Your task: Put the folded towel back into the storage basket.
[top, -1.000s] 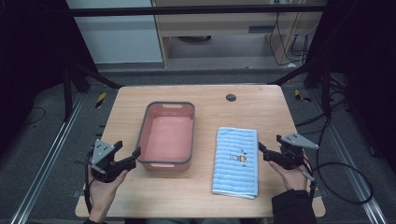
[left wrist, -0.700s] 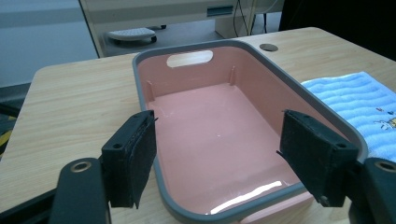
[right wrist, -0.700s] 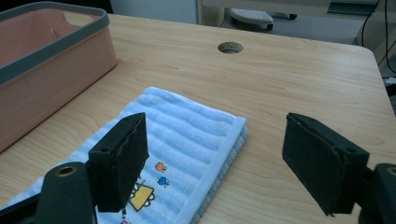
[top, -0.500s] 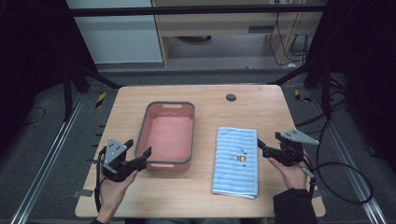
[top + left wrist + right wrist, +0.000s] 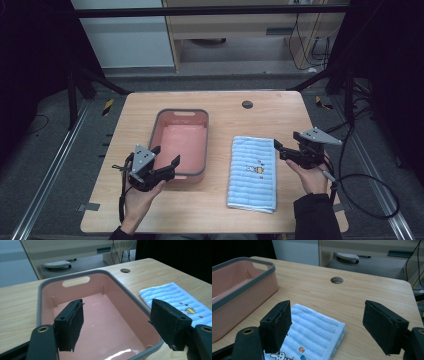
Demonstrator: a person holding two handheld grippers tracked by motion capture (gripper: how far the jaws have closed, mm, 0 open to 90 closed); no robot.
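Nothing gripped yet. Blue striped towel (image 5: 252,173) flat on desk (image 5: 230,102), just right of pink basin (image 5: 181,142). Left tool (image 5: 166,163) gaping over basin's near rim; right tool (image 5: 279,149) gaping at towel's far right corner. Grasping remains, likely basin-bound.

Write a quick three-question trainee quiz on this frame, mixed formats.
1. True or false: the left tool is shut on the rim of the pink tub.
2. Multiple choice: what lies flat on the table by the right tool? A) a sponge B) a blue striped towel C) a lid
3. Short answer: what is inside the tub?

Key
1. False: its jaws stand open over the tub's near end, gripping nothing.
2. B: the towel lies to the right of the tub, apart from it.
3. Nothing: its bottom is bare.
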